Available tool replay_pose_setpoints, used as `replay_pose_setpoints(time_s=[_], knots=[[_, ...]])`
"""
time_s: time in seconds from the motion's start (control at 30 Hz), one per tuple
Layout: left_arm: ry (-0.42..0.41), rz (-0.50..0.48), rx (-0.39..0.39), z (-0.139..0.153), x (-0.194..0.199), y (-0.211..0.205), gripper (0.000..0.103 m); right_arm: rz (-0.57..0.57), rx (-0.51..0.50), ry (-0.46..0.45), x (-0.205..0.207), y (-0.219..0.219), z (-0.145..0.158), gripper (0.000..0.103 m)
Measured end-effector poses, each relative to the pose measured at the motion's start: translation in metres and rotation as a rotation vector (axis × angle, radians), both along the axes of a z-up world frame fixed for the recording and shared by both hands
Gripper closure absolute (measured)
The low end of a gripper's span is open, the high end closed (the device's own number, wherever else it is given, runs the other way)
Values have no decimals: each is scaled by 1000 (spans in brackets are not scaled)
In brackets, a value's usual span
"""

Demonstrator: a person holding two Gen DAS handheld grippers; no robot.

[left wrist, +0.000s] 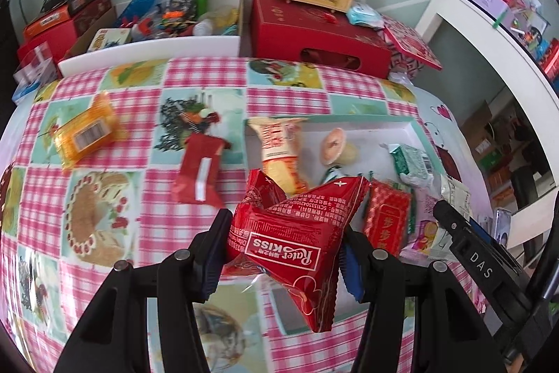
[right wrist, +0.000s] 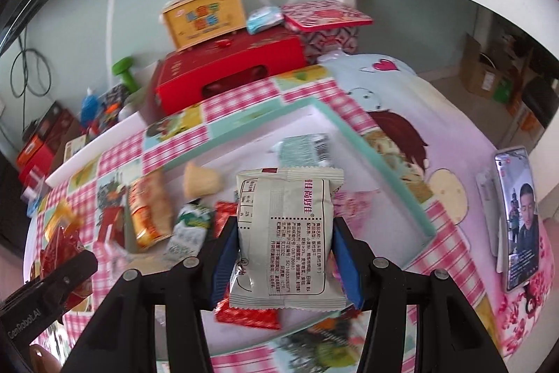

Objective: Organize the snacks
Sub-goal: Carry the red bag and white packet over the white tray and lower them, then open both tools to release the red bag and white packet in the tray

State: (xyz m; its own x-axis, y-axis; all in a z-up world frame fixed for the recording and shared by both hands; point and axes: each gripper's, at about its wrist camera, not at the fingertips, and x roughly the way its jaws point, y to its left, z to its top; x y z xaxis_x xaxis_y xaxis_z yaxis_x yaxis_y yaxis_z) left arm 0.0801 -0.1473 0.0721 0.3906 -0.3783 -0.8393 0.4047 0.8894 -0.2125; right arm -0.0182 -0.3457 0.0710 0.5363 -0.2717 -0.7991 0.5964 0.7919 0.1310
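You held a red Rater Kiss packet (left wrist: 290,247), crumpled and upside down, above the checked cloth, and a pale grey-white packet (right wrist: 284,240) upright with its printed back facing you. Inside the teal-rimmed tray (left wrist: 417,131) lay a cream-and-orange packet (left wrist: 281,149), a small jelly cup (left wrist: 337,147) and a green-and-white packet (left wrist: 410,163). An orange packet (left wrist: 85,135) and a red packet (left wrist: 199,168) lay on the cloth left of the tray.

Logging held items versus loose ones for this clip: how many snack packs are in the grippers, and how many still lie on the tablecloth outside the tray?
Held in grippers: 2, the red Rater Kiss pack in the left gripper and the white pack in the right gripper
On the cloth outside the tray: 2, the orange pack and the red pack
Total: 4
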Motion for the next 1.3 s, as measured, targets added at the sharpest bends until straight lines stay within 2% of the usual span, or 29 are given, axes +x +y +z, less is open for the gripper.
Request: replay_pose_setpoints(time_s=[0.5, 1.13, 1.3], knots=[[-50, -90, 56, -8, 0, -54, 45, 14, -2, -1, 7, -15, -7, 48], [-75, -127, 92, -25, 1, -80, 45, 19, -4, 25, 19, -18, -15, 47], [-72, -116, 97, -25, 2, -79, 39, 14, 10, 32, 19, -19, -16, 47]])
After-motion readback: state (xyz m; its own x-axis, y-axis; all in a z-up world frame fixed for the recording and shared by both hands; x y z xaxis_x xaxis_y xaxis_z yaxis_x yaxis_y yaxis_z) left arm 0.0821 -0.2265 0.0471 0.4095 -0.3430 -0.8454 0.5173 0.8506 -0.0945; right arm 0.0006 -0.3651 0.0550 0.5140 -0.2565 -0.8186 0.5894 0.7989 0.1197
